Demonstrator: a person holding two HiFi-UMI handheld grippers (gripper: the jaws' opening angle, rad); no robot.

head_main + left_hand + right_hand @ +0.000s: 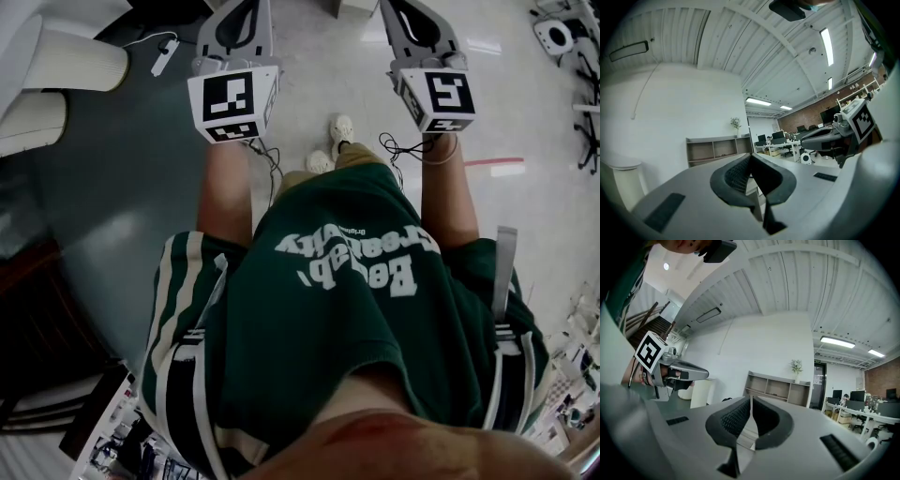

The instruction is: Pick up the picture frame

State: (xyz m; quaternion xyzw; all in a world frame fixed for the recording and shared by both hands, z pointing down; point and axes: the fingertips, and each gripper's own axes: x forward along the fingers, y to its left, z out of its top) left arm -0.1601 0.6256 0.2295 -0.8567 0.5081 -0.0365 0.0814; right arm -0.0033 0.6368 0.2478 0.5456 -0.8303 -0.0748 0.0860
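Facing a shelf point(777, 389) only gripper views show, L gripper point(750, 158) & R gripper point(751, 401) fingers closed, empty.

Head view looks steeply down; both gripper views share the shelf point(714, 150).

A shelf unit point(778, 389) is set against the wall point(754, 343). On its top, toward the right end, a potted plant point(796, 365) is stood. Just right of the shelf unit a doorway point(819, 385) is found, and farther right are tables point(853, 412) with monitors point(857, 395) on them. Left of the shelf unit a round pedestal point(700, 392) is placed. The left gripper point(706, 374) and the right gripper point(751, 401) are held side by side before the shelf unit, the left gripper nearer the pedestal.
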